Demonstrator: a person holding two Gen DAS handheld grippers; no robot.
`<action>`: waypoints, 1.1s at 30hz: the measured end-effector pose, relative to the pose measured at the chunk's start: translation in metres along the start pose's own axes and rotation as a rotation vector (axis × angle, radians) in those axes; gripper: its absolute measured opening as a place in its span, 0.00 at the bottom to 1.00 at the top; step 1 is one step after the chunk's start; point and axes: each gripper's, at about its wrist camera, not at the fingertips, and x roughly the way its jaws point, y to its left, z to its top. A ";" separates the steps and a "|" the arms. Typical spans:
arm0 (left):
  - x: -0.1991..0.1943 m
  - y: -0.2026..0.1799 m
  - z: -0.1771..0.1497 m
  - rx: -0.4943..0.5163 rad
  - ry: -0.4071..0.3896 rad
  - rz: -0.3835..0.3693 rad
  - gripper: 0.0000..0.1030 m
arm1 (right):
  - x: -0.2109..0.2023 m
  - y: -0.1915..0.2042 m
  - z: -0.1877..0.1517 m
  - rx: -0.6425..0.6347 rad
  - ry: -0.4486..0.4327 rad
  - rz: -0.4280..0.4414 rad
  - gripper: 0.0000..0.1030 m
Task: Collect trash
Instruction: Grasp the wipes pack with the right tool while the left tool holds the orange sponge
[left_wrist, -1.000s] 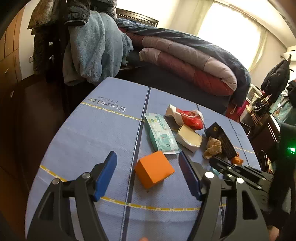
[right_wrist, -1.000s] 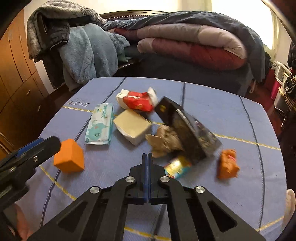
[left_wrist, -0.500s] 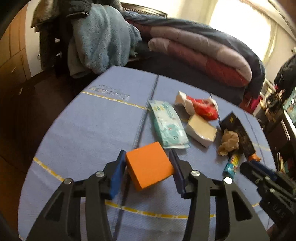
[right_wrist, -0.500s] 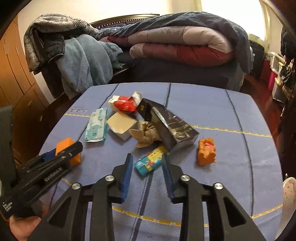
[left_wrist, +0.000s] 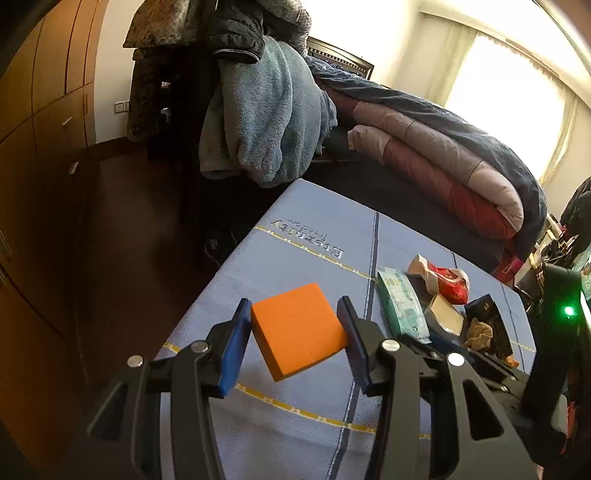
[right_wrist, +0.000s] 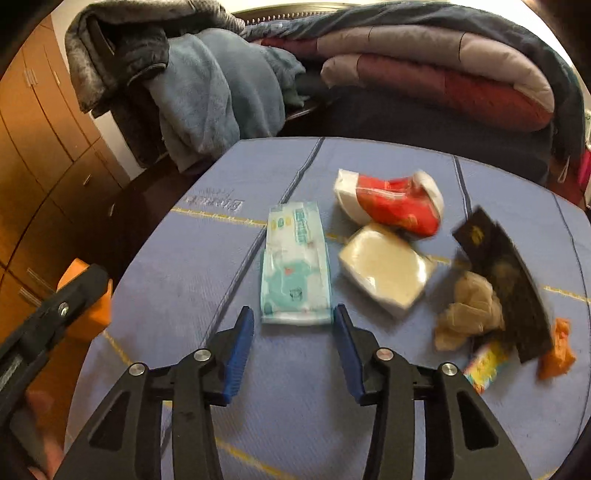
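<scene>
My left gripper (left_wrist: 295, 339) is shut on an orange block (left_wrist: 297, 334) and holds it lifted above the blue table cover (left_wrist: 303, 258). The block also shows at the left edge of the right wrist view (right_wrist: 94, 306). My right gripper (right_wrist: 293, 343) is open and empty, just short of a pale blue wipes pack (right_wrist: 293, 262). Beside the pack lie a cream box (right_wrist: 384, 269), a red and white wrapper (right_wrist: 391, 201), a crumpled brown paper (right_wrist: 469, 314), a black sachet (right_wrist: 506, 280), a colourful small wrapper (right_wrist: 485, 363) and an orange scrap (right_wrist: 557, 349).
The table cover (right_wrist: 229, 243) ends at the left above a dark floor (left_wrist: 122, 229). Wooden cupboards (left_wrist: 44, 122) stand to the left. A chair draped with blue and grey clothes (left_wrist: 255, 110) and a bed with a folded quilt (left_wrist: 443, 147) lie behind the table.
My left gripper closed on the orange block and lifted it up and to the left. My right gripper opened and moved left from the colourful wrapper to the wipes pack.
</scene>
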 end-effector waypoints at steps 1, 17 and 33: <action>0.001 0.002 0.000 -0.003 0.000 -0.004 0.46 | 0.003 0.002 0.002 0.000 0.005 -0.001 0.50; -0.003 0.003 0.003 -0.006 -0.005 -0.035 0.46 | -0.016 0.001 0.008 -0.009 -0.045 -0.030 0.40; -0.046 -0.110 -0.027 0.201 -0.022 -0.183 0.46 | -0.156 -0.101 -0.073 0.218 -0.179 -0.080 0.41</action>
